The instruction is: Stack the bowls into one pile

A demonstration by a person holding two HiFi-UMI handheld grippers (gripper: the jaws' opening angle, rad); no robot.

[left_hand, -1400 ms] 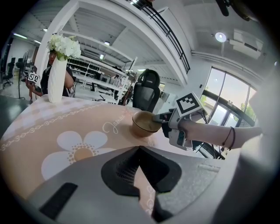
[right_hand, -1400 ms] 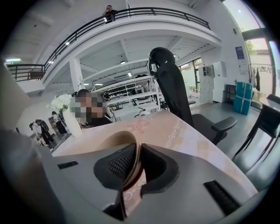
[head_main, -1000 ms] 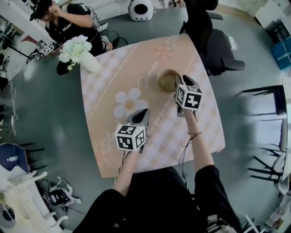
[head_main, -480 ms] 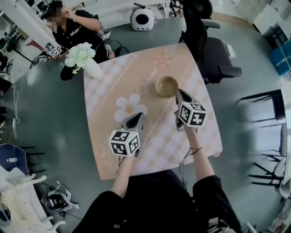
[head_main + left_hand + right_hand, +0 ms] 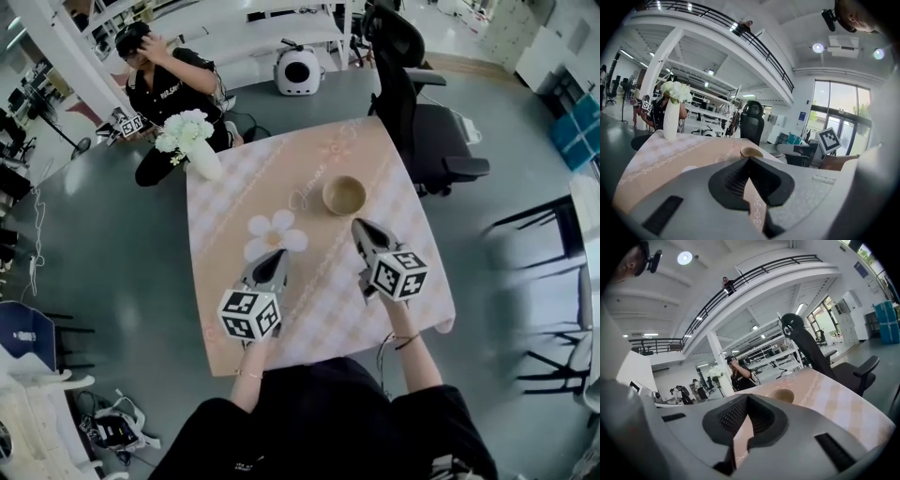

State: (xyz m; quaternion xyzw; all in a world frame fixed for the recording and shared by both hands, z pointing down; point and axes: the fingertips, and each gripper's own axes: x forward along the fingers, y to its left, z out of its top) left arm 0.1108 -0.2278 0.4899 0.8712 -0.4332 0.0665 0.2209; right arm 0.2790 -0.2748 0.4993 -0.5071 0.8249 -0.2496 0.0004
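Note:
A tan bowl [image 5: 344,195] stands on the pink checked tablecloth [image 5: 309,309], right of the table's middle; whether others nest inside it I cannot tell. My right gripper [image 5: 357,225] hovers a short way nearer me than the bowl, shut and empty. My left gripper [image 5: 277,255] hangs over the white flower print, also shut with nothing in it. In the left gripper view the bowl [image 5: 751,152] shows just beyond the closed left gripper [image 5: 749,159]. The right gripper view has the bowl [image 5: 782,395] to the right of the closed right gripper [image 5: 747,395].
A white vase of white flowers [image 5: 192,141] stands at the table's far left corner. A person in black [image 5: 164,80] sits on the floor behind it. A black office chair [image 5: 422,112] is at the far right of the table.
The right gripper was open at the bowl's rim; it has drawn back toward me, risen and shut empty. The left gripper has also pulled back and lifted. The bowl stays put.

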